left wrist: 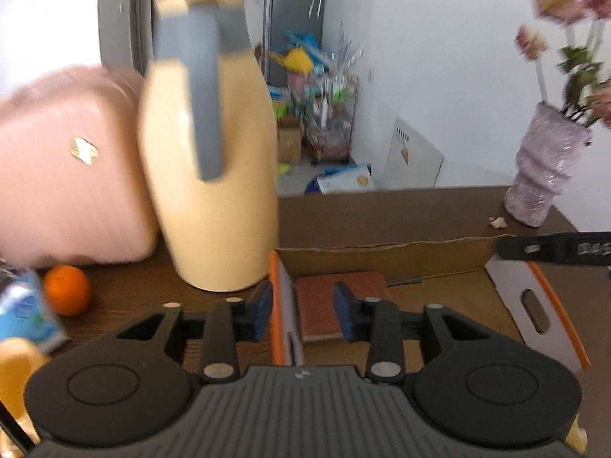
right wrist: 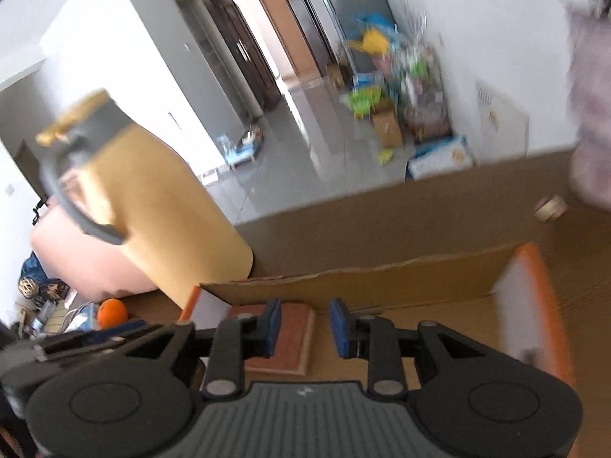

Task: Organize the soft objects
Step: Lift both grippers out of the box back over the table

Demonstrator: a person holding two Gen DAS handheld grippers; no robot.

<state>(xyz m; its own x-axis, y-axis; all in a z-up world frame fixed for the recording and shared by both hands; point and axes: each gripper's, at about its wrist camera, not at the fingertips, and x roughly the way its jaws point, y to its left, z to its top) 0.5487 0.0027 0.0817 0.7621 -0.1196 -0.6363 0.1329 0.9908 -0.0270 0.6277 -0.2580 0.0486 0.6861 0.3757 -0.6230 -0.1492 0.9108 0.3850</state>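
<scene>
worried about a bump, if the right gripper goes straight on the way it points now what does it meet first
Most likely the flat reddish-brown book lying in the open cardboard box. The right gripper, jaws open and empty, points down at the book's right edge; depth is unclear, so it could meet the box floor instead.

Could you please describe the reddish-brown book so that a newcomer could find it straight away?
Find the open cardboard box beside the tall cream jug. The book lies flat on the box floor at the jug's end, the only thing visible inside.

Pink case [left wrist: 72, 175] blurred, vase [right wrist: 590, 114] smeared and cut off at right, blue carton [left wrist: 26, 313] cropped.
</scene>
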